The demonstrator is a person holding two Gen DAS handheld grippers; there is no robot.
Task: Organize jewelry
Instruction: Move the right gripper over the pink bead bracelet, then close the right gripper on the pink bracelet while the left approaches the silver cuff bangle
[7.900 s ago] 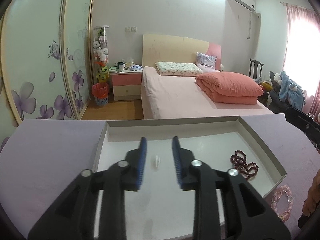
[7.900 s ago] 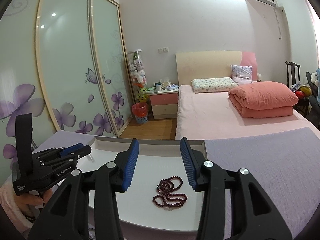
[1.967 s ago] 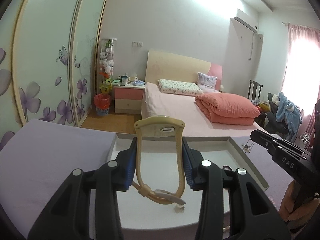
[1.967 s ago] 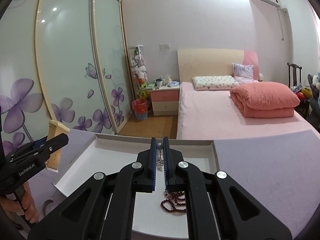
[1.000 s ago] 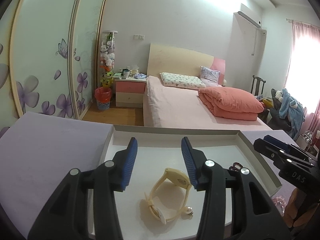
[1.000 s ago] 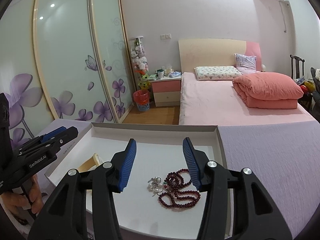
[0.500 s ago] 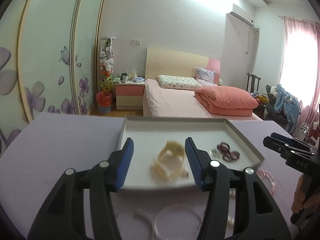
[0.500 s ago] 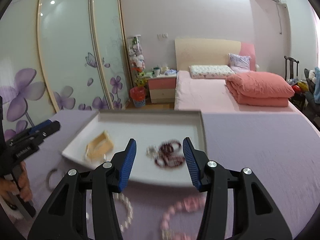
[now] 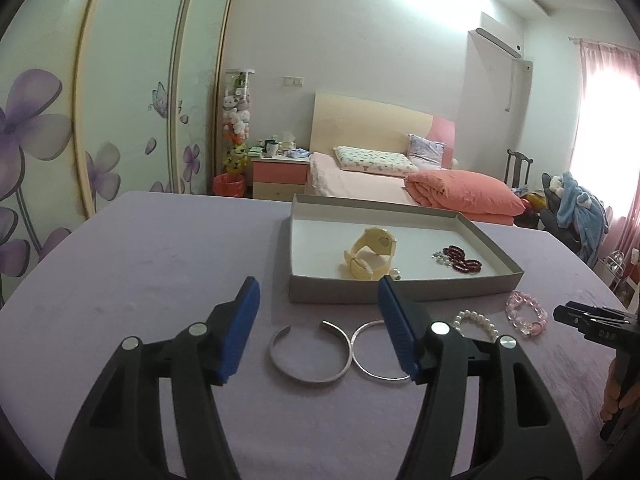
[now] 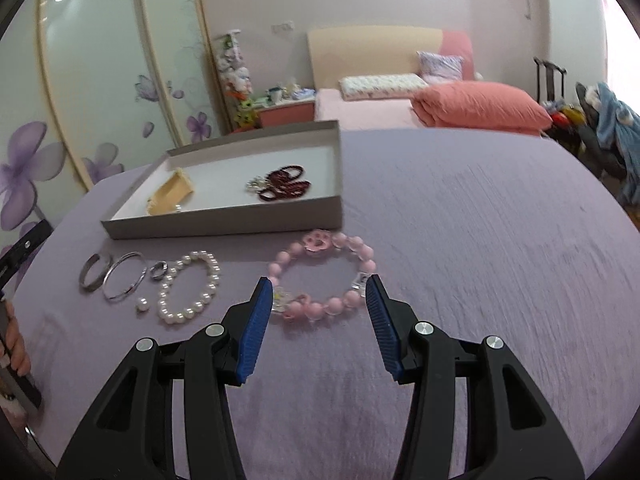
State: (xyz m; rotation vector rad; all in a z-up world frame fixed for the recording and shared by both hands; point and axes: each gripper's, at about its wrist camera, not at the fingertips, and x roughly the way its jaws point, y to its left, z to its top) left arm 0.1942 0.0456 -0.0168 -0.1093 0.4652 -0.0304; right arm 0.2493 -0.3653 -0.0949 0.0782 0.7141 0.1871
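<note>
Both tongs had drawn back from the tray since the earlier frames, leaving in it the cream watch and dark red bead string that you had been carrying. Largest first: the lilac desk bore the grey tray at its far side; before the tray's near wall lay the pieces not yet sorted. From your right: a pink bead bracelet, a white pearl bracelet, a thin silver bangle, an open silver cuff, a small ring and a loose pearl.

Your left tongs had just been widening; they stood open and empty over the cuff. Your right tongs stood open and empty, straddling the pink bracelet's near edge.

Step in hand, as judged: reaching for the next pieces. Next, lower each pair, close on cuff and bracelet, then carry them to the tray.
</note>
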